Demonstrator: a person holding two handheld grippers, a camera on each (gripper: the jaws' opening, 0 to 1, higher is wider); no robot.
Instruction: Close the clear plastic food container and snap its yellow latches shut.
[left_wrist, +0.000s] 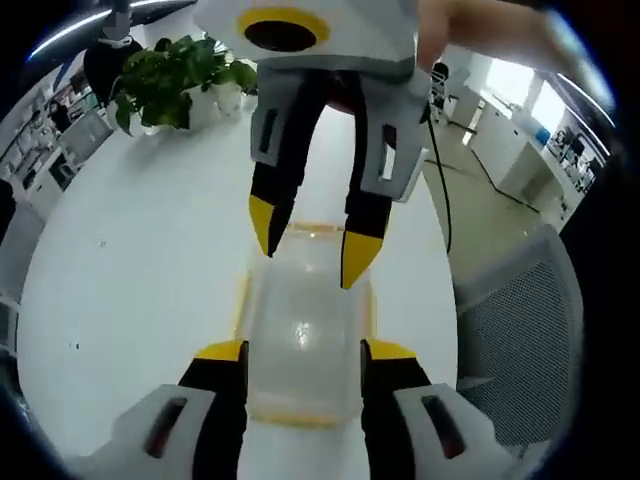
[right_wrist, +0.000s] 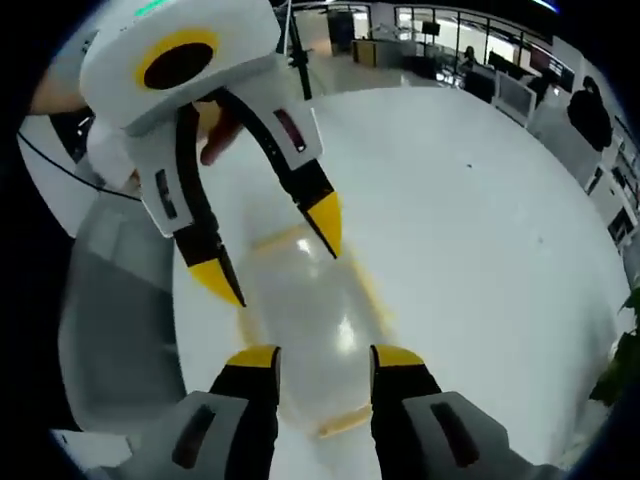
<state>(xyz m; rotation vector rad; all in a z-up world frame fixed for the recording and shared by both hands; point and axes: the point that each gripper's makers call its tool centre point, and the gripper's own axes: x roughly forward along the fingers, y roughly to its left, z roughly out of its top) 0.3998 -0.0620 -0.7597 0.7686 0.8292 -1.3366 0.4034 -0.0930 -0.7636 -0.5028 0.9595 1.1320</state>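
Container (left_wrist: 300, 330) of clear plastic with yellow latches along its sides lies on the white table (left_wrist: 130, 280), in the lower middle of the left gripper view, its lid looking laid flat on top. The left tongs (left_wrist: 300, 352) rise from the bottom of that view, spread wide, one yellow-tipped jaw on each side of the container's near end; whether they touch it cannot be told. The right tongs (left_wrist: 305, 245) reach down from the top centre of the same view, also spread, their yellow tips over the container's far end near a yellow latch (left_wrist: 318, 229). A hand shows blurred at the upper right, behind them.

In the right gripper view the container (right_wrist: 310, 310) sits in the lower middle, the right tongs (right_wrist: 325, 352) straddling its near end, and the left tongs (right_wrist: 275, 245) come in from the upper left, tilted. A potted plant (left_wrist: 175, 75) stands at the upper left of the left gripper view, and a grey mesh chair (left_wrist: 520, 330) at the right.
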